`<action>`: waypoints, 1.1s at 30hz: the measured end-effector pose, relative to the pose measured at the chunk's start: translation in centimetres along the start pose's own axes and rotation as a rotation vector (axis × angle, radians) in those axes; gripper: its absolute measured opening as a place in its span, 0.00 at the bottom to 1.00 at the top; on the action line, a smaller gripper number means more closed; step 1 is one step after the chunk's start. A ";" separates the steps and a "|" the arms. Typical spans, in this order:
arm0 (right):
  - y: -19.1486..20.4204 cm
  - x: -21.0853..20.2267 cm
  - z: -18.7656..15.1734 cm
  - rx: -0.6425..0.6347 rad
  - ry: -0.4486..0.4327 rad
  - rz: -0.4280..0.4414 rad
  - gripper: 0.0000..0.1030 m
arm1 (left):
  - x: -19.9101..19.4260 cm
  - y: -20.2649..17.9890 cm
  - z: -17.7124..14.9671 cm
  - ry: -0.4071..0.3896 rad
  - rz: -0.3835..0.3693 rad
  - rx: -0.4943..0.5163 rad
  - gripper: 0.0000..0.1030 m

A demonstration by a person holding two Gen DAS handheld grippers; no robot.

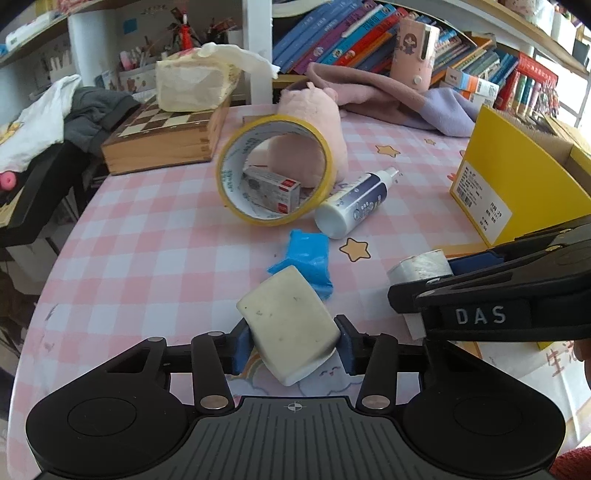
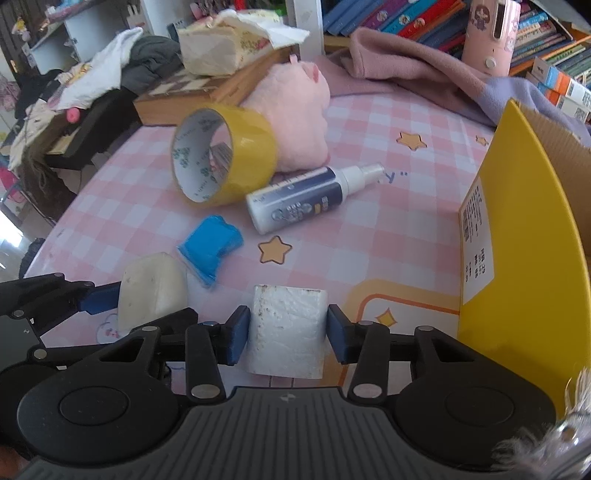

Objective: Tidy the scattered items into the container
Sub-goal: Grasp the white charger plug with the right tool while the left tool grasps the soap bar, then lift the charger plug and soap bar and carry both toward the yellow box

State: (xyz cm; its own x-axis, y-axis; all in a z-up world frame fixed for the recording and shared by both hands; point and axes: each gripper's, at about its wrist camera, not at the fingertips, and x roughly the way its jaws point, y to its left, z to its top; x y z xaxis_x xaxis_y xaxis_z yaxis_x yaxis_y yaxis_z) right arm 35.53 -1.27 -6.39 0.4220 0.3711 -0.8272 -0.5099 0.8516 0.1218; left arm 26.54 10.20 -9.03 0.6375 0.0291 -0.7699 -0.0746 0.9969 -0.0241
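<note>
Nearest you, your left gripper (image 1: 293, 341) has its jaws clamped on a cream eraser (image 1: 290, 323): the blue pads press its two sides, and the block sits tilted between them with its far end raised off the table (image 1: 147, 240). Your right gripper (image 2: 286, 332) has its jaws closed on a white foam block (image 2: 286, 328), a pad flat against each side, the block standing roughly upright in the gap and reaching down to the table. In the left wrist view that same block shows at the right, gripped by the black fingers marked DAS.

Just beyond the eraser lies a crumpled blue wrapper (image 1: 304, 258), touching or nearly touching its far edge. Past that, a white and navy spray bottle (image 1: 356, 203) lies on its side, nozzle pointing away to the right. Beside it to the left a roll of yellow tape (image 1: 275, 168) stands on edge, and through its hole you see a small white and red box (image 1: 269, 188). Behind the roll a pink plush toy (image 1: 314, 125) leans against it.

The container, a yellow cardboard box (image 2: 517, 240), stands open on the right side of the table, close by your right gripper. Further back rest a wooden chessboard box (image 1: 162, 140) with a tissue pack (image 1: 192, 83) on top, and rows of books (image 1: 351, 33).
</note>
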 end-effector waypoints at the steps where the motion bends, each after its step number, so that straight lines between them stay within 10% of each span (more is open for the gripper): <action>1: 0.1 -0.3 -0.1 -0.003 -0.009 0.003 0.41 | -0.3 0.1 -0.1 -0.003 0.000 -0.003 0.42; 33: 5.9 -13.8 -9.4 -0.038 -0.212 0.025 0.40 | -15.9 -0.6 -8.0 -0.185 0.009 0.046 0.39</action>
State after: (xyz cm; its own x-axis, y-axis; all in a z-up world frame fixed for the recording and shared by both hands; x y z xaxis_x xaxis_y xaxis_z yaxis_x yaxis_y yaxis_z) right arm 19.66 -4.87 0.53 0.5548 0.4649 -0.6900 -0.5484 0.8280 0.1169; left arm 10.32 8.54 -1.88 0.7675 0.0470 -0.6393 -0.0488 0.9987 0.0148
